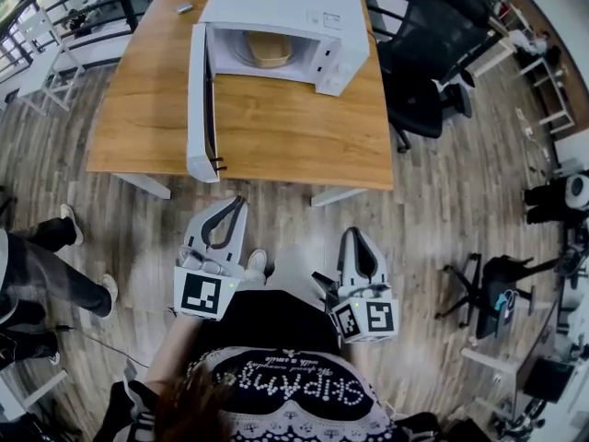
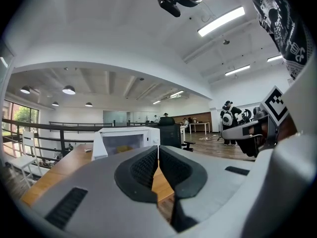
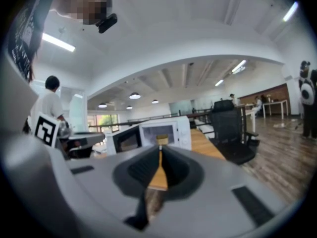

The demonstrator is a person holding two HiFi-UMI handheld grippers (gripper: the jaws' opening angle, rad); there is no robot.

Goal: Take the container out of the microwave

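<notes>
A white microwave (image 1: pixel 281 28) stands at the far side of a wooden table (image 1: pixel 276 136). Its door (image 1: pixel 200 104) is swung wide open to the left. Inside sits a tan container (image 1: pixel 270 52), also seen in the left gripper view (image 2: pixel 125 148) and the right gripper view (image 3: pixel 162 139). Both grippers hang short of the table's near edge, over the floor, pointing at the microwave. My left gripper (image 1: pixel 237 206) (image 2: pixel 158 148) is shut with nothing between its pads. My right gripper (image 1: pixel 357 239) (image 3: pixel 159 151) is likewise shut and empty.
A black office chair (image 1: pixel 428 53) stands right of the table. A small grey object (image 1: pixel 185 8) lies at the table's far left corner. A person's legs (image 1: pixel 41 265) are at the left, and another chair (image 1: pixel 488 288) is at the right on the wood floor.
</notes>
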